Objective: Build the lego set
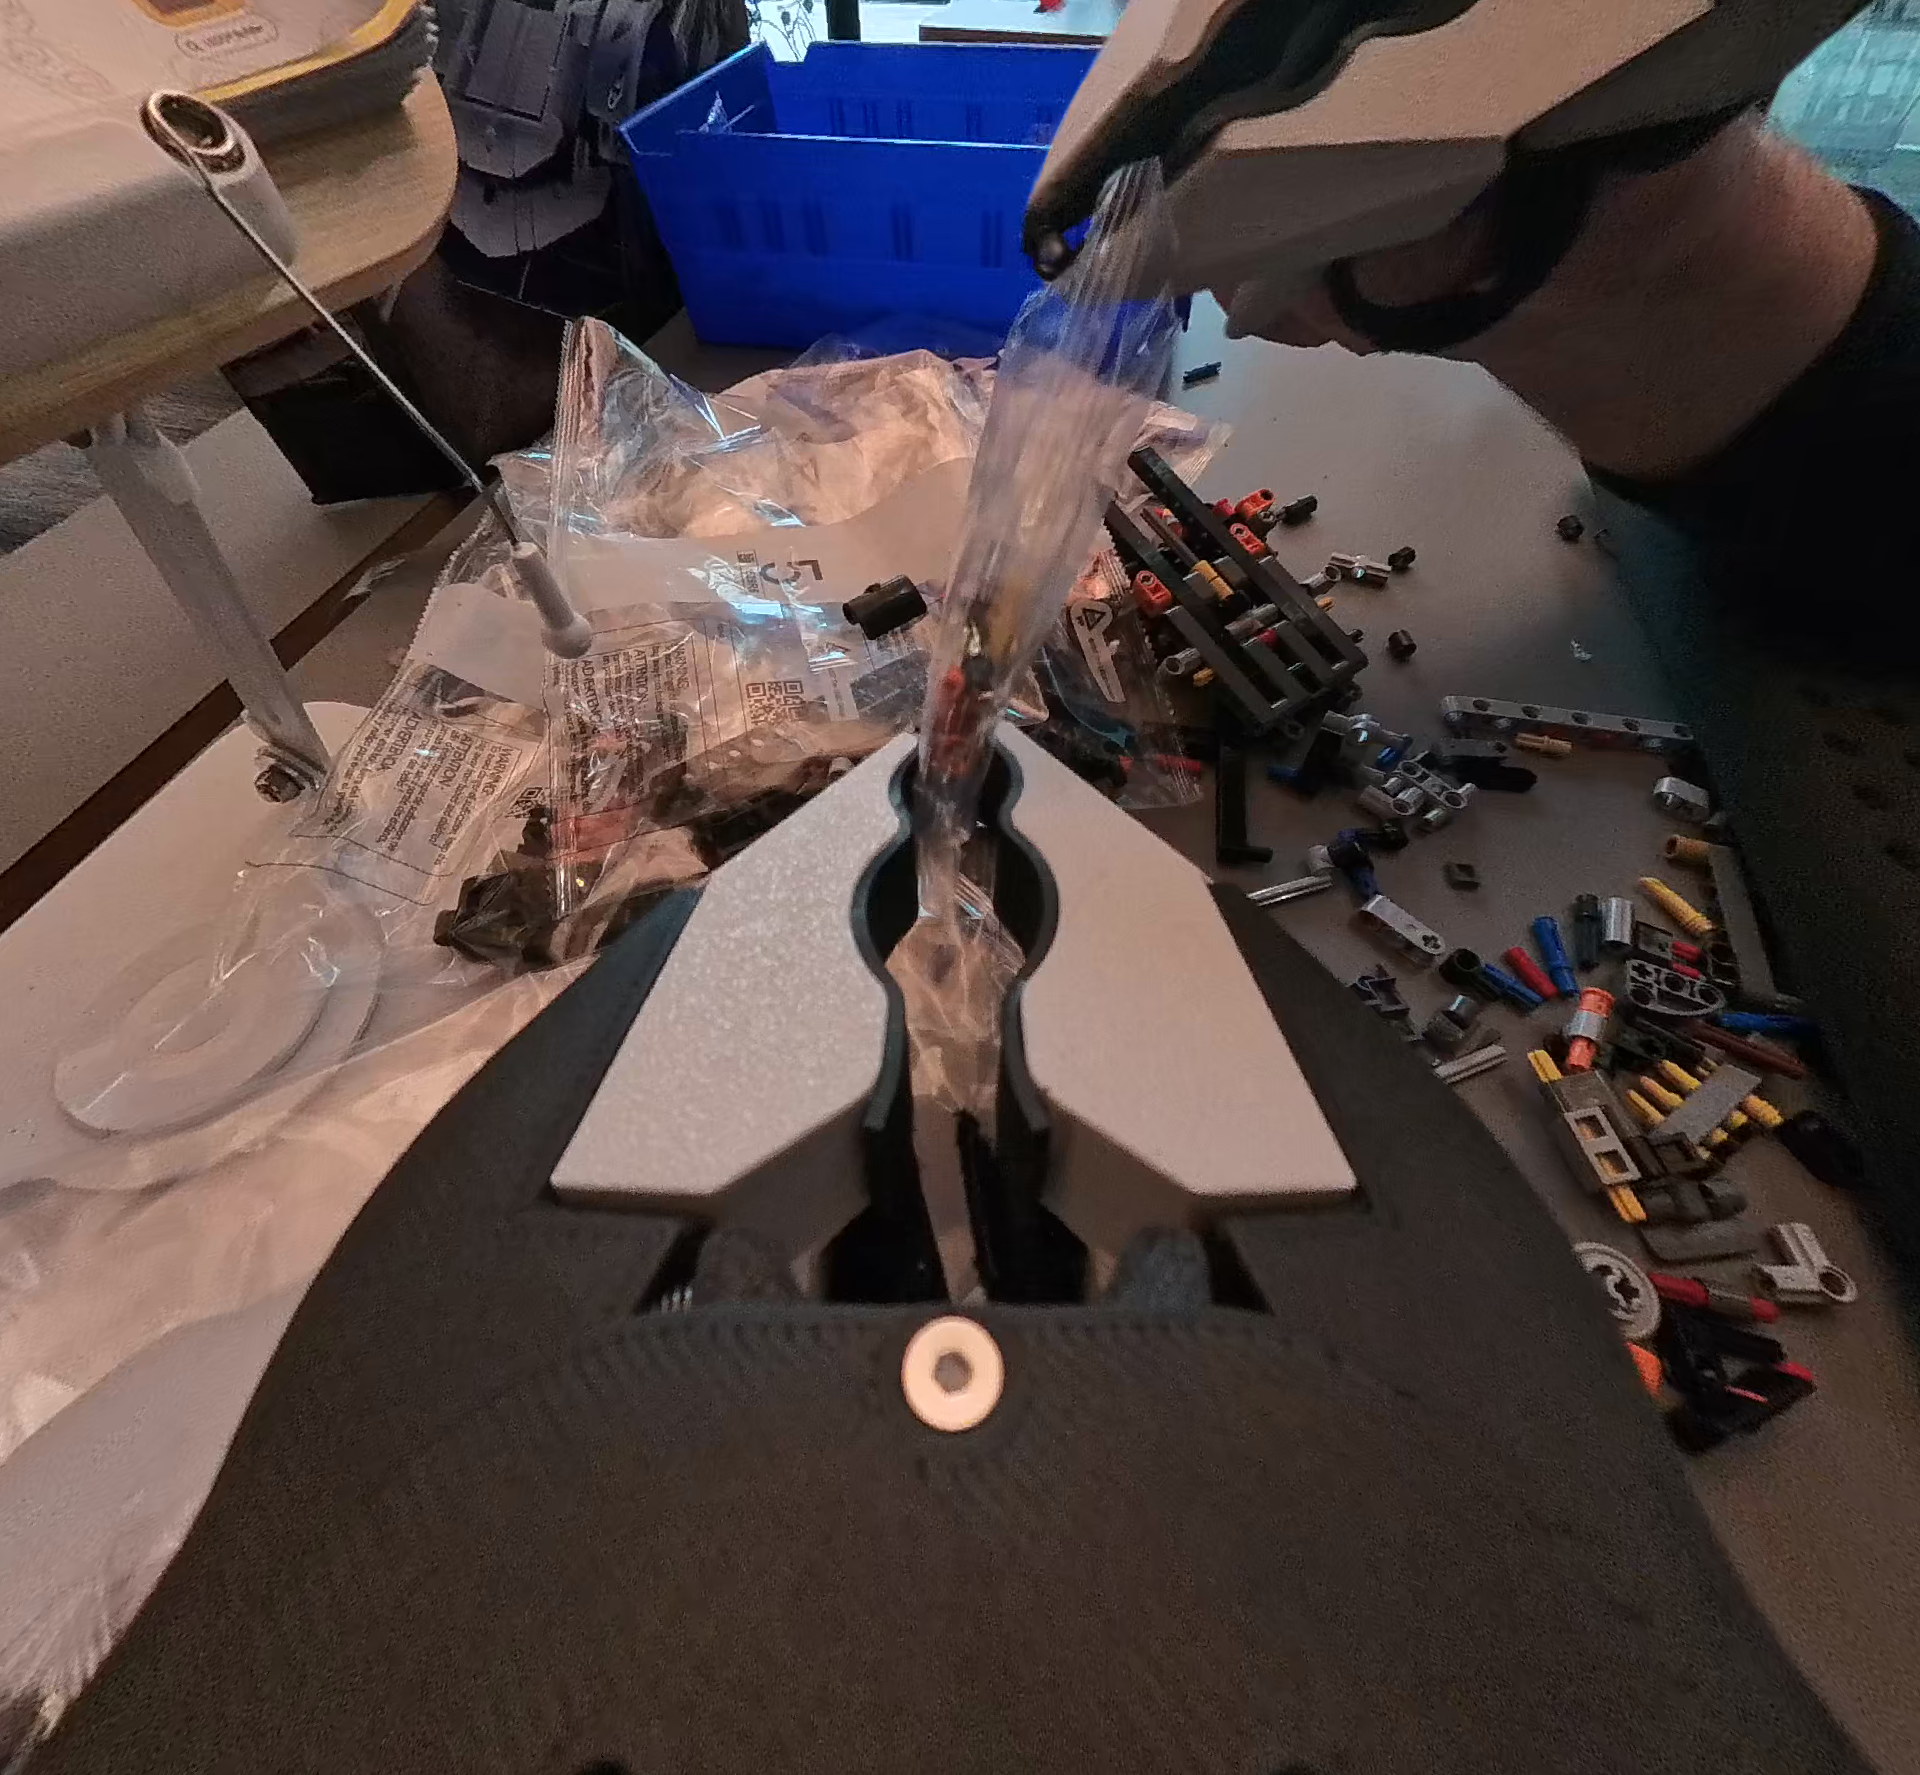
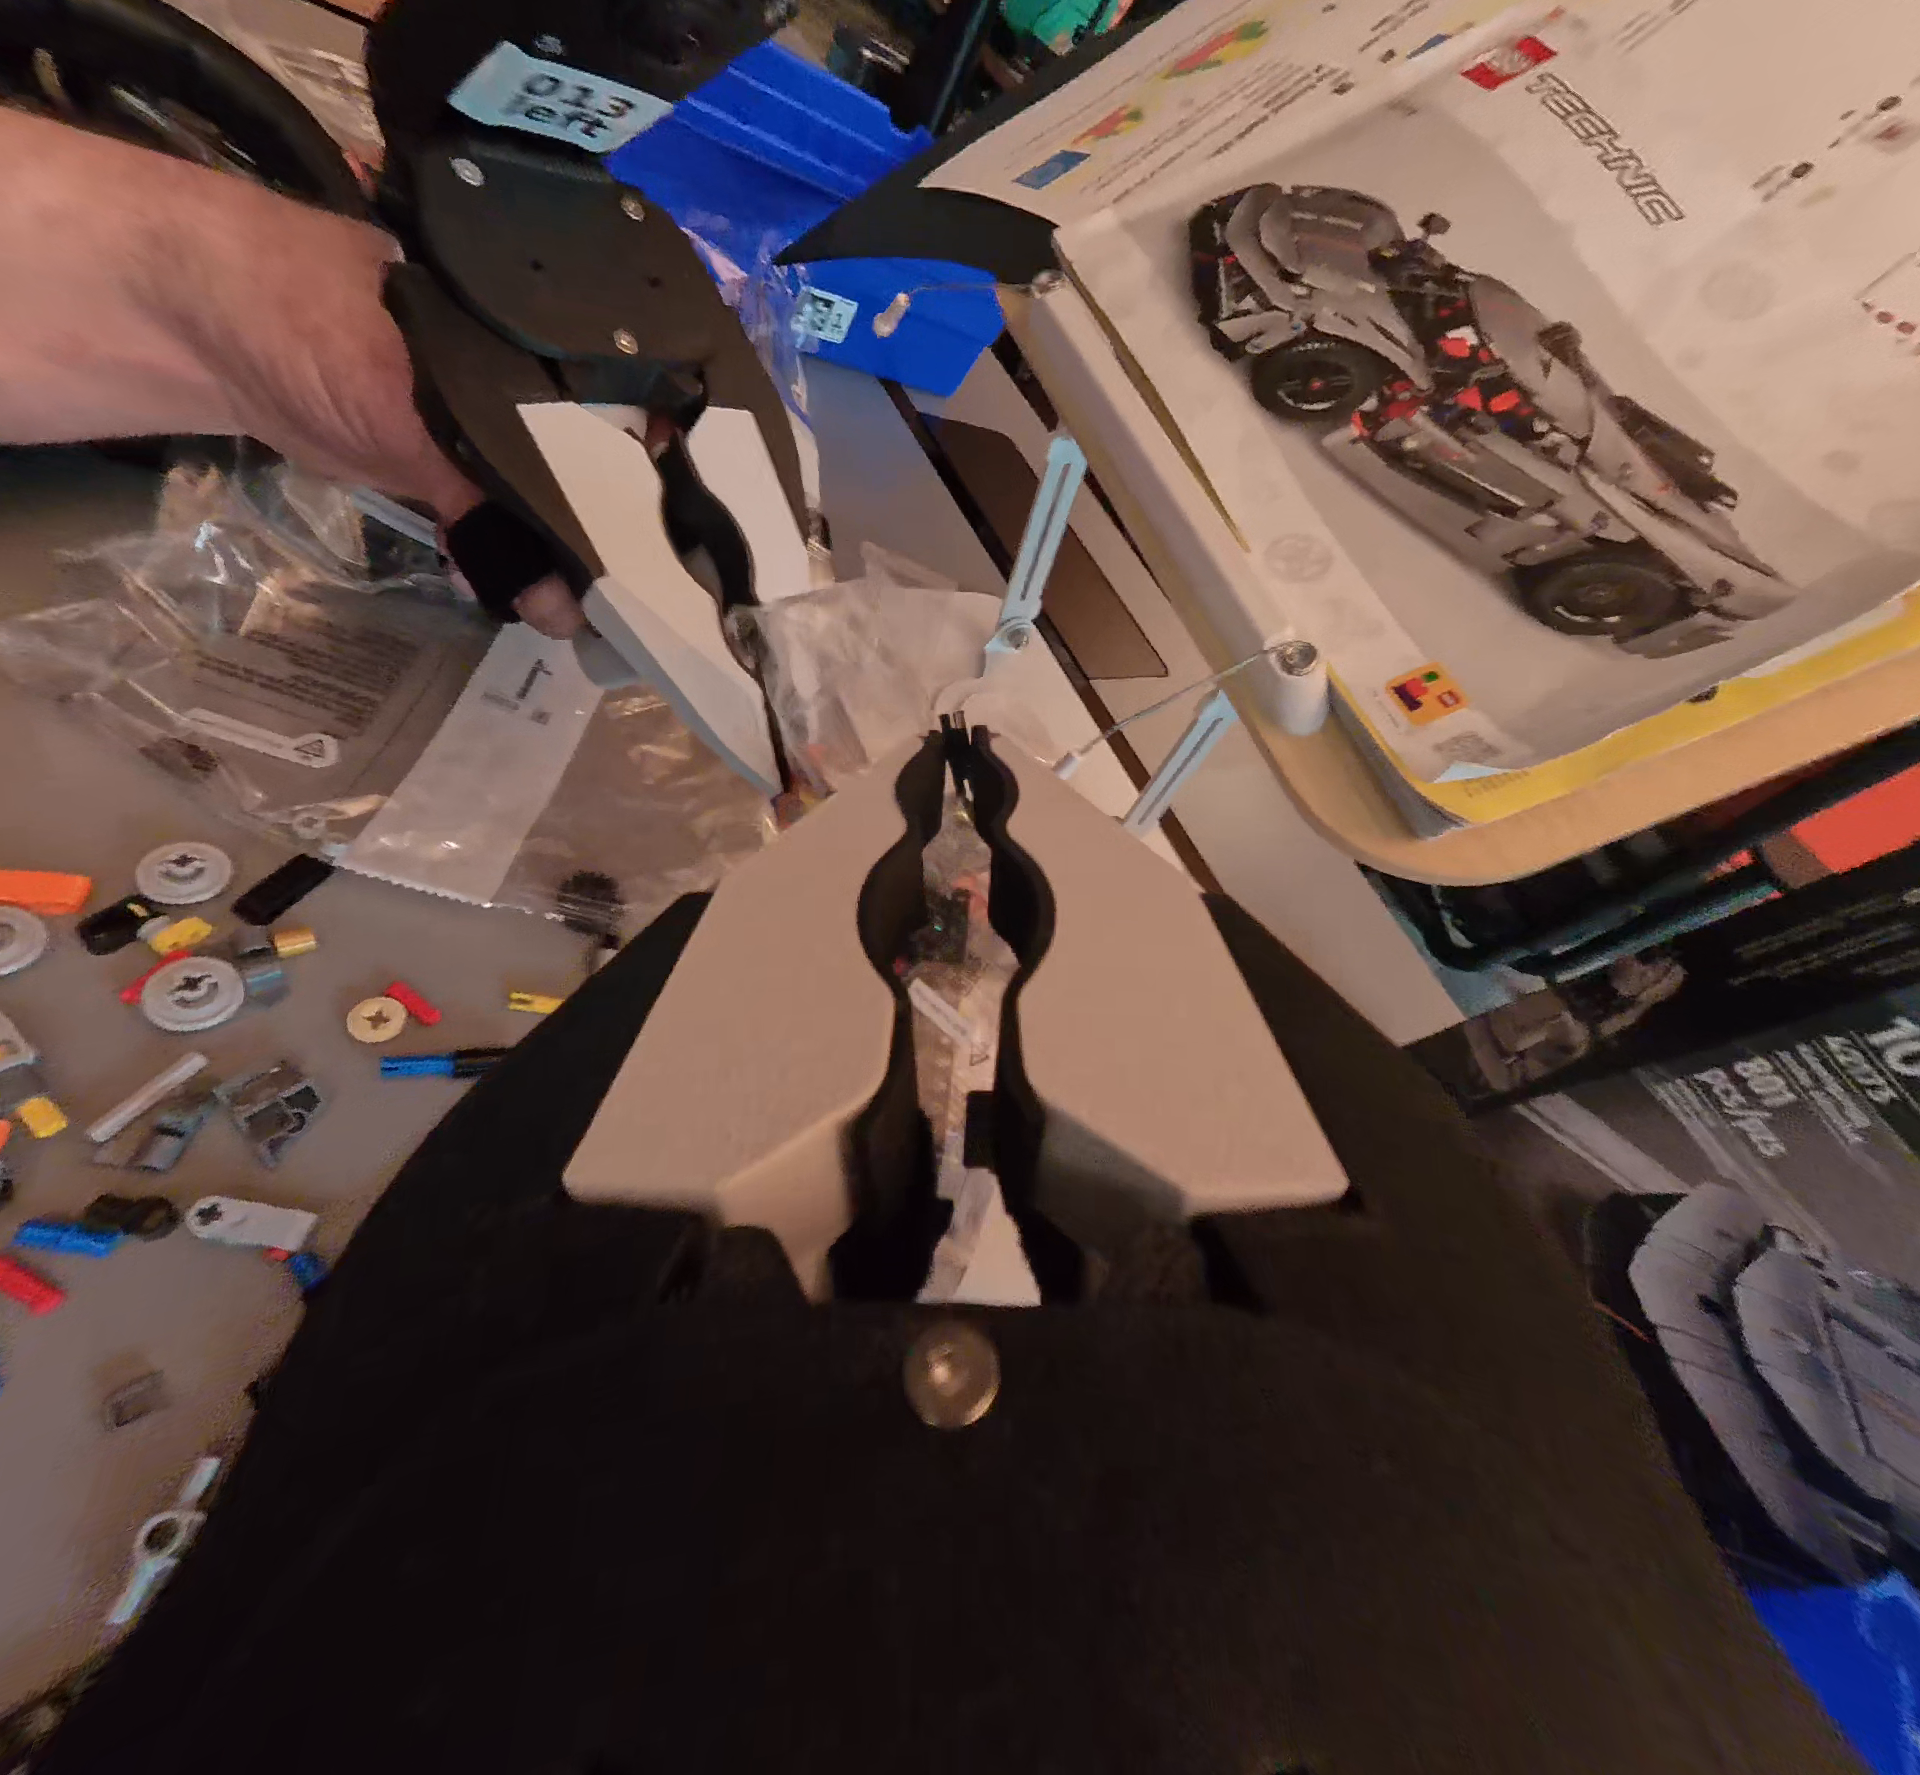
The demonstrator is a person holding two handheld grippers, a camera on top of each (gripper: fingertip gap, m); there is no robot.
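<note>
My left gripper is clamped on one end of a small clear bag of pieces. My right gripper pinches the other end, stretching it taut above the grey table, with loose pieces scattered nearby.

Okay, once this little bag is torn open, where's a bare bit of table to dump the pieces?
Both grippers pinch the small bag. The barest stretch of grey table lies between the blue bin and the dark beam assembly. Right of that assembly loose pieces crowd it; left, the other plastic bags cover it.
</note>
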